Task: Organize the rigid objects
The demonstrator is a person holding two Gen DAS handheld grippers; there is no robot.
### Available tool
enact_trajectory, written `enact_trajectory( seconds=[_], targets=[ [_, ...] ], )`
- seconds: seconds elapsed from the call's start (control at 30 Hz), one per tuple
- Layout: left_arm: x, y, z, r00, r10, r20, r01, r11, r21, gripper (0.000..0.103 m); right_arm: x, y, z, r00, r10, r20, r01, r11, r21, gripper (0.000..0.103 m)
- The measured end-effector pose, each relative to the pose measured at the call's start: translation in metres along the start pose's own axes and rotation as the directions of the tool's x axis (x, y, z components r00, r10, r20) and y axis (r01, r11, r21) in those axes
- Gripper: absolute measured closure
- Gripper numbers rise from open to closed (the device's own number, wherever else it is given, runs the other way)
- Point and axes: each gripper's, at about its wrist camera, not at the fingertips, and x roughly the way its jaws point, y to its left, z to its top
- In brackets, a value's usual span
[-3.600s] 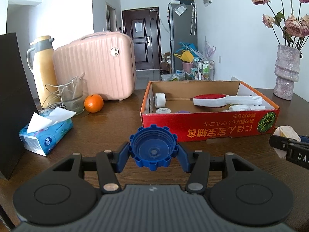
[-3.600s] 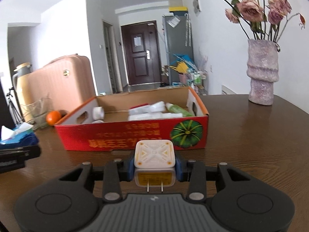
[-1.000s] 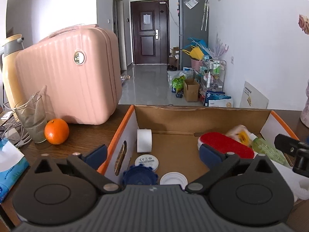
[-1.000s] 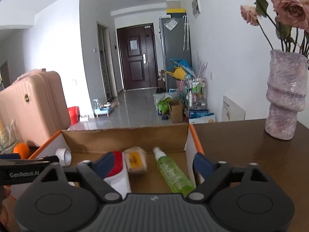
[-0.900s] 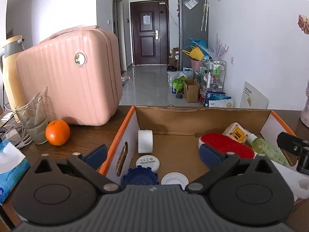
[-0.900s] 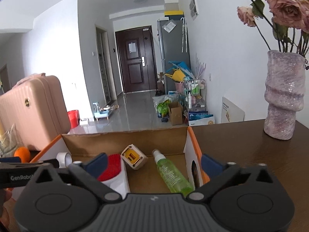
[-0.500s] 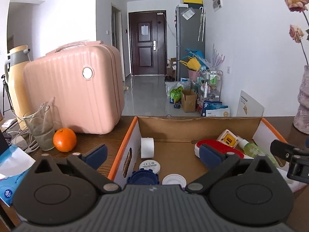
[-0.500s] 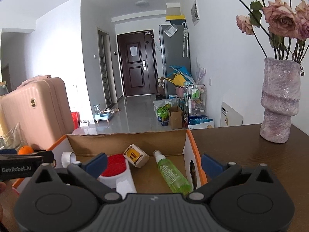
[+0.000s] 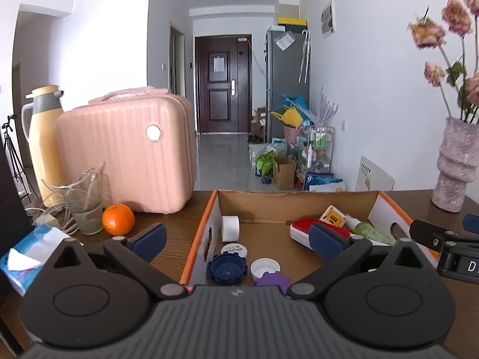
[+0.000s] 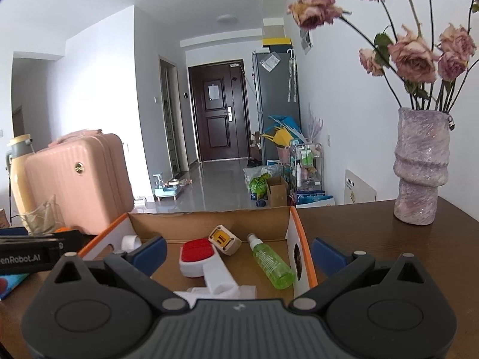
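The blue cap point(image 9: 227, 271) lay on the floor of the cardboard box point(image 9: 295, 199), in the box's near-left corner, with a white cap point(image 9: 265, 267) just beside it and a purple cap point(image 9: 272, 281) next to that, partly hidden behind the left gripper's body. The plug adapter point(image 10: 224, 240) rested deeper in the box, tilted against the red-and-white brush point(image 10: 197, 252), near the box's back wall. Both items looked delivered.

The left gripper point(image 9: 236, 239) hung over the box's left wall with its fingers spread wide and nothing between them. The right gripper point(image 10: 238, 249) hung over the box's right wall, likewise spread and empty.

The likely trouble from there was a snag on withdrawal: each gripper had one finger inside the box and one outside, so a sideways pull could catch a wall and drag or tip the light box. A low sweep could also knock the caps about or roll the green spray bottle point(image 10: 272, 264), which lay on its side along the box's right wall.

Also in the box were a roll of white tape point(image 9: 230, 227) standing on edge by the left wall and a small white disc point(image 9: 234, 250) in front of it. Left of the box, on the table point(image 10: 389, 245), were an orange point(image 9: 118, 219), a glass point(image 9: 85, 206) and a pink case point(image 9: 128, 155); right of it, a vase point(image 10: 422, 167) of flowers.
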Motion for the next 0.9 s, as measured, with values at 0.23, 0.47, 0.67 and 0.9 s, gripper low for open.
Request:
enact_trajectory(
  seconds=[0.23,0.47,0.67,0.9],
  targets=[
    [-0.070,0.014,-0.010,0.998,-0.004,0.067,0.004,1.000,0.001,0.000,-0.065,0.008,-0.008,0.999,0.011,0.049,-0.010,1.000,-0.013,0.000],
    [-0.149,0.028,-0.037,0.993,0.002,0.122,-0.003,1.000,0.012,0.000,-0.148,0.014,-0.035,0.995,0.028,0.096,-0.024,0.999,-0.044,0.000],
    [-0.194,0.037,-0.072,0.995,0.008,0.101,-0.010,1.000,0.018,0.000,-0.203,0.017,-0.065,0.996,0.020,0.088,-0.015,0.998,-0.063,0.000],
    [-0.235,0.046,-0.098,0.996,0.003,0.095,-0.004,1.000,0.008,0.000,-0.249,0.019,-0.087,0.996,0.017,0.091,-0.011,0.998,-0.060,0.000]
  ],
)
